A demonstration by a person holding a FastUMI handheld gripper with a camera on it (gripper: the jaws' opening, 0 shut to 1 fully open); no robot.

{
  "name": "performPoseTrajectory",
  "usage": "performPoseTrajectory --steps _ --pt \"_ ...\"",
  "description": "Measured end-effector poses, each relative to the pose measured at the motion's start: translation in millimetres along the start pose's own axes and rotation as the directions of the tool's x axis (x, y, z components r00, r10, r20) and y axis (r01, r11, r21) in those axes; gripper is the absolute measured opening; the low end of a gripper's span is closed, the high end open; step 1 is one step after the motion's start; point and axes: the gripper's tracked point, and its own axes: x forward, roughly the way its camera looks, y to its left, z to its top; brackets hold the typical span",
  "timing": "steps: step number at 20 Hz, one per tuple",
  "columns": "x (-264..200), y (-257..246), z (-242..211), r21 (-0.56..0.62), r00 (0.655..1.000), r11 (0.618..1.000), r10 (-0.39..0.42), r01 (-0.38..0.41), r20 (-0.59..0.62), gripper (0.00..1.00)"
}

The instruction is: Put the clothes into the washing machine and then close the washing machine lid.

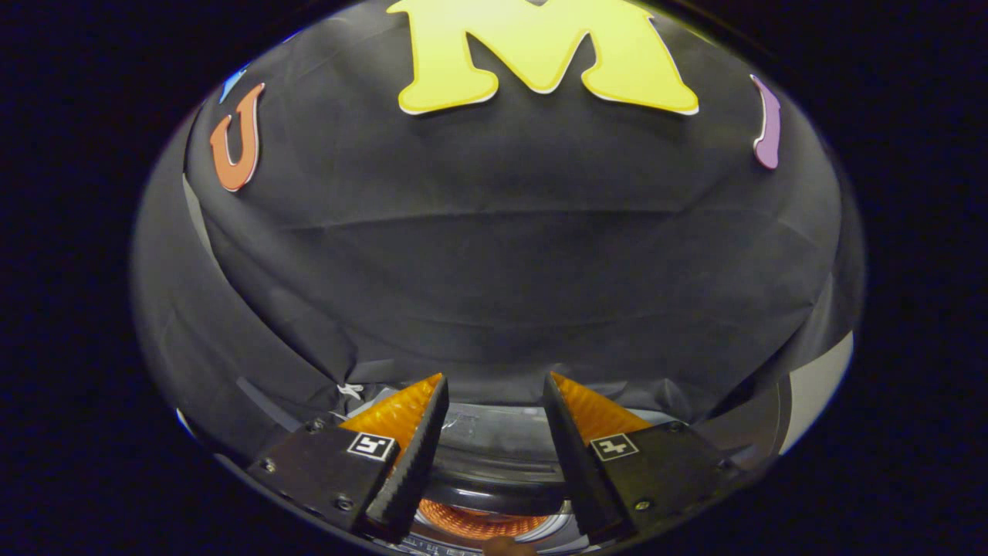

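My gripper [495, 380] stands open, with a wide gap between its fingers and nothing held. Below and between the fingers lies the top of the washing machine [494, 455], a grey and glossy dark surface. At its near edge an orange ribbed thing [478, 523] shows through a round rim; I cannot tell whether it is cloth or part of the drum. The machine's lid position is hidden by the fingers.
The booth's black cloth wall [502, 262] rises straight ahead, close behind the machine. A pale panel [818, 386] shows to the right of the cloth. A small white tie [351, 391] hangs just left of the left finger.
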Motion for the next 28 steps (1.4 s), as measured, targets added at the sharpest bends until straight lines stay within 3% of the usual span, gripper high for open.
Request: performPoseTrajectory --steps 5,18,24,28 --pt "-13 3 -8 -0.018 0.997 1.0 0.012 -0.011 0.073 0.78" --pt "-27 6 -39 -0.027 0.994 0.999 0.023 -0.02 0.105 0.78" --pt "-41 5 -123 0.039 0.998 0.998 0.053 -0.054 0.016 0.78" --pt "-42 -7 -208 -0.02 0.996 0.999 0.033 -0.035 -0.085 0.78"
